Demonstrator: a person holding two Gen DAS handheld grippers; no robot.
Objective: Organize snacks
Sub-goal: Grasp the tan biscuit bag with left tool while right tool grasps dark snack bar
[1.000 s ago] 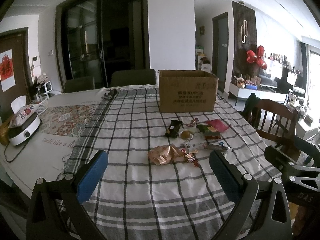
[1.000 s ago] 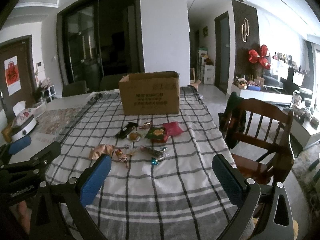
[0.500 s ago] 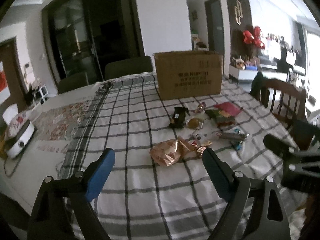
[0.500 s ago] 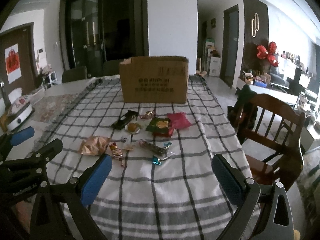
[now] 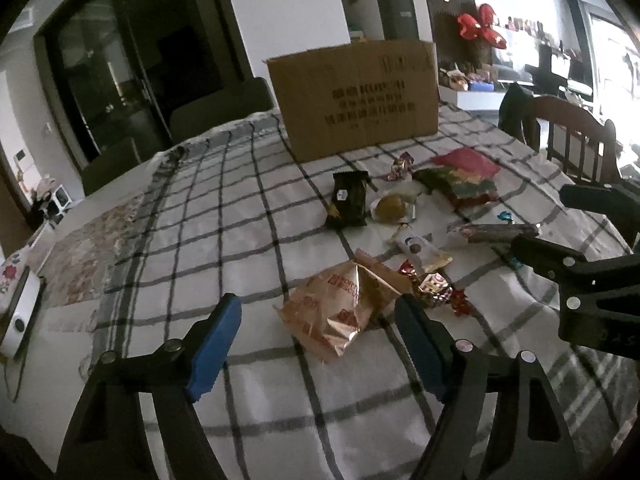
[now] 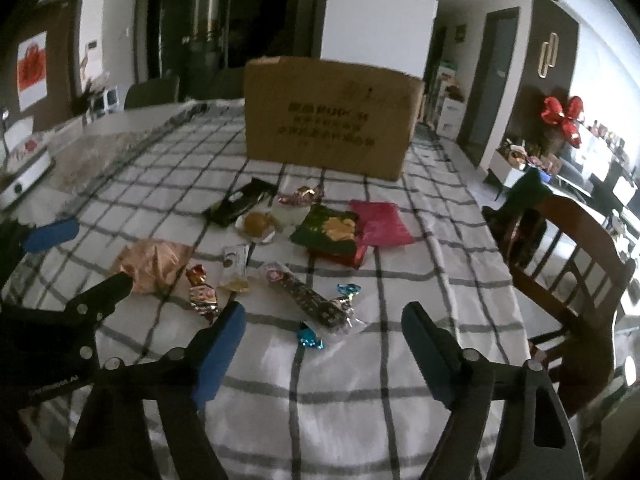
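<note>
The snacks lie scattered on the checked tablecloth (image 5: 248, 216) in front of the cardboard box (image 5: 356, 96). The left gripper (image 5: 316, 328) has its jaws closing, nothing pressed between them; the crinkled gold bag (image 5: 340, 308) lies just ahead, between its fingers. The right gripper (image 6: 320, 332) is closing too, holding nothing; the long dark bar (image 6: 312, 300) and a blue candy (image 6: 310, 338) lie just ahead of it.

Dim, slightly motion-blurred fisheye views with bent, dark-vignetted edges; blown-out daylight glares from the right.
</note>
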